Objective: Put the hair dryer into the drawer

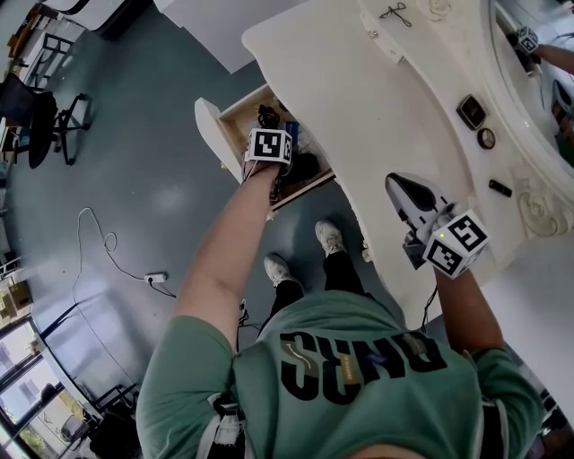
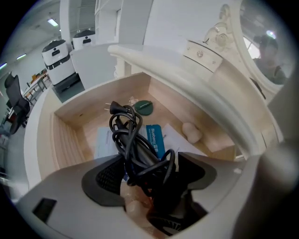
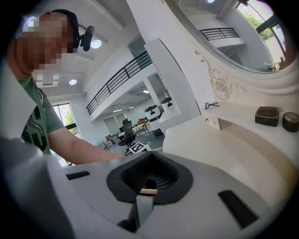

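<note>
The white surface (image 1: 359,116) carried a dark square box (image 1: 472,111), a small round piece (image 1: 486,138) just beside it, a short dark bar (image 1: 500,188) nearer its edge, and a thin black clip (image 1: 395,12) at the far end. Below its front, the wooden drawer (image 2: 70,112) stood pulled out. On its bottom lay white papers (image 2: 103,140), a blue card (image 2: 155,140), a dark green disc (image 2: 143,107) and a pale rounded lump (image 2: 191,132). The black hair dryer (image 2: 140,154), its cord coiled, sat over the papers. On the grey floor (image 1: 143,152) lay a white cable (image 1: 99,242) ending at a power strip (image 1: 156,278).
</note>
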### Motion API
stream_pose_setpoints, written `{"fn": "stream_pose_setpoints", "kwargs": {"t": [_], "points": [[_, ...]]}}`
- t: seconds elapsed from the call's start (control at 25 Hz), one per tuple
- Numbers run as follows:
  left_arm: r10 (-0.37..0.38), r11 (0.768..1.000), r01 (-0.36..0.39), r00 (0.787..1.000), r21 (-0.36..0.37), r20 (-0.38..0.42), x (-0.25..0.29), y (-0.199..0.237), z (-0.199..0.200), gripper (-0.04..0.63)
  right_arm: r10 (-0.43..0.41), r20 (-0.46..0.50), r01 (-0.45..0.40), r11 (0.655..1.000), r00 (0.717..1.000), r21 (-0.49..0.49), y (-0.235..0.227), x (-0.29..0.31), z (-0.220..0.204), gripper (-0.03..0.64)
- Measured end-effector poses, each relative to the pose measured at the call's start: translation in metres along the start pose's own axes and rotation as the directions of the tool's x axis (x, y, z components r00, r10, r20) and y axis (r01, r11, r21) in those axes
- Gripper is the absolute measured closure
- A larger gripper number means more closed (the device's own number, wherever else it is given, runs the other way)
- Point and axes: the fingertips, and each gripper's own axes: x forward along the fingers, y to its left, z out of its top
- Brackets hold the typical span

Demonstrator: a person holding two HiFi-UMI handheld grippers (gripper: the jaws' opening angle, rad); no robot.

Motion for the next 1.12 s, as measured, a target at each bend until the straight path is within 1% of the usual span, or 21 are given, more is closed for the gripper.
{"fn": "stream_pose_setpoints", "kwargs": {"t": [0.28,0.44,0.6,0.68,0.8,0.92,1.04,1.12], "points": [[-0.007,1.000,0.007,1.000,-0.004,0.004,-0.013,-0.004,0.000,0.238,0.000,0.011,0.000,1.000,1.000,-0.004,0.002,-0.003,0.006,0.622],[-0.001,1.000,0.001,1.000,0.023,-0.004,-0.023,-0.006,0.000,0.238,0.004,0.021,-0.004,1.000,1.000,-0.006,0.004,-0.003,0.011,0.623],[0.004,0.999,-0.003,1.000,0.032,-0.019,-0.029,-0.003,-0.007,0.238,0.018,0.023,-0.017,1.000,1.000,-0.013,0.009,-0.002,0.014,0.622],[0.003,0.999,-0.003,1.000,0.036,-0.012,-0.033,-0.002,-0.012,0.238,0.021,0.022,-0.021,1.000,1.000,-0.018,0.013,-0.002,0.015,0.623],[-0.003,0.999,0.001,0.999,0.039,0.051,-0.048,-0.003,-0.010,0.238,0.028,0.021,-0.028,0.999,0.999,-0.032,0.019,0.000,0.019,0.622],[-0.040,0.999,0.036,0.986,0.025,0.161,-0.077,-0.005,-0.001,0.238,0.040,0.019,-0.039,0.998,0.999,-0.051,0.027,0.004,0.026,0.621],[-0.096,0.995,0.094,0.956,0.021,0.276,-0.121,-0.009,0.003,0.238,0.059,0.013,-0.057,0.995,0.998,-0.079,0.038,0.010,0.032,0.622],[-0.133,0.991,0.131,0.928,0.031,0.349,-0.157,-0.008,0.001,0.238,0.071,0.011,-0.069,0.992,0.997,-0.101,0.049,0.016,0.039,0.622]]}}
